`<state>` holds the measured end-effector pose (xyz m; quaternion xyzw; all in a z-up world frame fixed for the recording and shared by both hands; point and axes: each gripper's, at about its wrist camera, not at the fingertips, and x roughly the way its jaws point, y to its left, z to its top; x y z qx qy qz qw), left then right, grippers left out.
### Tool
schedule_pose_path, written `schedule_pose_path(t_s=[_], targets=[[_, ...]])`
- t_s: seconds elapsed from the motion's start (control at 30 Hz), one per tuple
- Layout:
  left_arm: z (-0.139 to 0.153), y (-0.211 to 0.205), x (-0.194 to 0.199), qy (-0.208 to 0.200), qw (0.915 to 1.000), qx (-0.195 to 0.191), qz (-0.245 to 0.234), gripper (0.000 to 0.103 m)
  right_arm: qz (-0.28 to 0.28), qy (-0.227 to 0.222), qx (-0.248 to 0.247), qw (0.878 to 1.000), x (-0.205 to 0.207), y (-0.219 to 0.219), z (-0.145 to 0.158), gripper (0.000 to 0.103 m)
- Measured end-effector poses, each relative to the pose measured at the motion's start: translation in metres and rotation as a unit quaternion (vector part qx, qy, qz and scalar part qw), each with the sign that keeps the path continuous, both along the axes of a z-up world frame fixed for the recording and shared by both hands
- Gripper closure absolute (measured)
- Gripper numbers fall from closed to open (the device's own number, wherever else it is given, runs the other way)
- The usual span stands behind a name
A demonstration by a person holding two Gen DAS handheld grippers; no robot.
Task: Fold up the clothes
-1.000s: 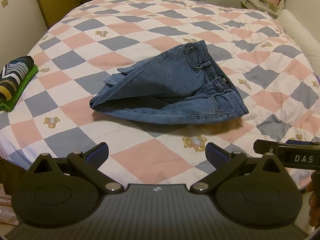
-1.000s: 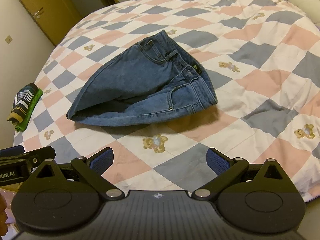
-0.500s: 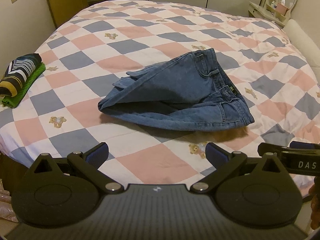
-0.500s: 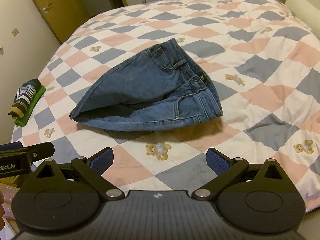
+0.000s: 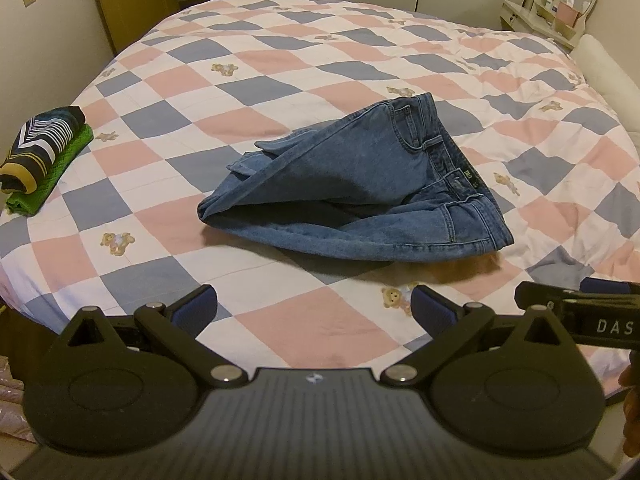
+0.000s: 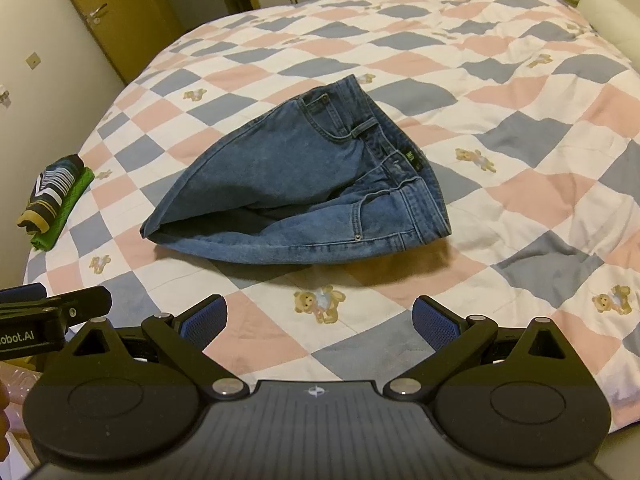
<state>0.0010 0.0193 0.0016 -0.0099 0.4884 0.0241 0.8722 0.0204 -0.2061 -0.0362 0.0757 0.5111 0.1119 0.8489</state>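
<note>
On the checked quilt (image 5: pixel 304 320), near its middle: folded blue jeans (image 5: pixel 360 184), doubled over into a rough wedge. Waistband (image 5: pixel 460 168) turned toward the headboard-side edge of the quilt, green label showing inside it; rounded fold (image 5: pixel 208 212) pointing toward the quilt's edge where the other clothes lie. Leg hems (image 5: pixel 256 160) peeking out from under the top layer, on the far side of the jeans. Lying loose, touched by nothing.

Well apart from the jeans, at that same edge of the quilt: small pile of folded clothes (image 5: pixel 40 152), a dark striped piece resting on a green one.

Nearer than the jeans, above the quilt's near edge: left gripper (image 5: pixel 312 308), fingers spread wide, blue pads (image 5: pixel 198 304) bare, nothing between them, clear of the denim. Just beside it, on the waistband side: right gripper (image 6: pixel 320 316), likewise spread wide and empty, blue pads (image 6: pixel 436 322) facing each other across bare quilt and a printed teddy bear (image 6: pixel 320 302). Both pointed toward the jeans, neither touching fabric. Black body of each tool visible at the edge of the other's view, lettered in white.

Beyond the quilt on the pile's side: wooden door (image 6: pixel 116 12) with a metal handle. Beyond the far corner on the waistband side: pale dressing table (image 5: pixel 556 8) with small shelves.
</note>
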Motion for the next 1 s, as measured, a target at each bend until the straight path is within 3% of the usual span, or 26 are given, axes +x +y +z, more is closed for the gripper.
schedule_pose_path(t_s=[0.7, 1.0], targets=[[0.0029, -0.0047, -0.0019, 0.000, 0.9999, 0.000, 0.012, 0.001, 0.016, 0.000, 0.004, 1.000, 0.0047, -0.0019, 0.0000, 0.001], [-0.0013, -0.0073, 0.0021, 0.019, 0.9997, -0.010, 0.007, 0.001, 0.015, 0.010, 0.004, 1.000, 0.0052, -0.0022, -0.0025, 0.001]])
